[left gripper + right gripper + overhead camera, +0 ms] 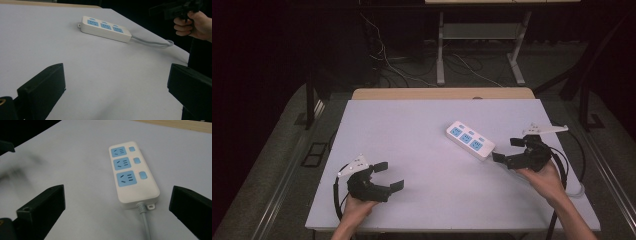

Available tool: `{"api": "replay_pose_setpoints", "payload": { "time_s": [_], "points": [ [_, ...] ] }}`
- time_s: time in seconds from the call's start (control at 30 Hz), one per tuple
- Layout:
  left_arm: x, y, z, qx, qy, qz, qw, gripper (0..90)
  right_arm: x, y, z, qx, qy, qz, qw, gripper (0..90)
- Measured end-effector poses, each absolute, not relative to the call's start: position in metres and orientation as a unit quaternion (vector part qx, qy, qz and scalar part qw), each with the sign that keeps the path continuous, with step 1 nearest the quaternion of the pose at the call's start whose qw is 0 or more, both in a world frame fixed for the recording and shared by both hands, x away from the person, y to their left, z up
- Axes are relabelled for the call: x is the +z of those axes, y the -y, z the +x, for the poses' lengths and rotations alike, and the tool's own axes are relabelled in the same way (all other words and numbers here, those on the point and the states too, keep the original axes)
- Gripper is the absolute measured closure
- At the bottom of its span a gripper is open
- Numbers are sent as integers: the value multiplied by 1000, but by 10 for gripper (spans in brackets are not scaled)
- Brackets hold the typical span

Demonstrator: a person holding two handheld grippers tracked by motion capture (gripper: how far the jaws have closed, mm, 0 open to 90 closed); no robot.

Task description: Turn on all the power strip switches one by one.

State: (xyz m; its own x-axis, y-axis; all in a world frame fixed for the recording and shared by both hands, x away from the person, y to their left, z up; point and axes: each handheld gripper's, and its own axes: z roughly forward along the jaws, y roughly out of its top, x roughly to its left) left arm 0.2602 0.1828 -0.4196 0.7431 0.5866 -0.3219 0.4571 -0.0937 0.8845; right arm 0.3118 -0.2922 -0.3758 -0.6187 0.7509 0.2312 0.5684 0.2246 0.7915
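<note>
You work in a lab: dark curtained surround, bare white table [422,150], loose cables [387,60] on the floor, metal stand legs [441,50] behind.

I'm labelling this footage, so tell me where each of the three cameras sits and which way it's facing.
High view: above the person's side, looking forward and down on the white table; forearms, left gripper, right gripper.
Left gripper view: rides that gripper, jaws open, facing the white three-socket power strip with blue faces and the other hand.
Right gripper view: rides that gripper, jaws open, facing the strip's cable end.
All three share the strip.
</note>
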Motion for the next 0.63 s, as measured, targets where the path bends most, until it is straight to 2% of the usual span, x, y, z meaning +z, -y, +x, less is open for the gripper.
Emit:
{"api": "replay_pose_setpoints", "payload": {
  "time_s": [0.27,0.63],
  "points": [
    [-420,-183,260,58,-353,738,572,1,-397,296,279,474,-763,427,108,3],
    [-421,-183,261,59,-358,740,567,1,-413,299,255,488,-760,418,101,3]
  ]
}}
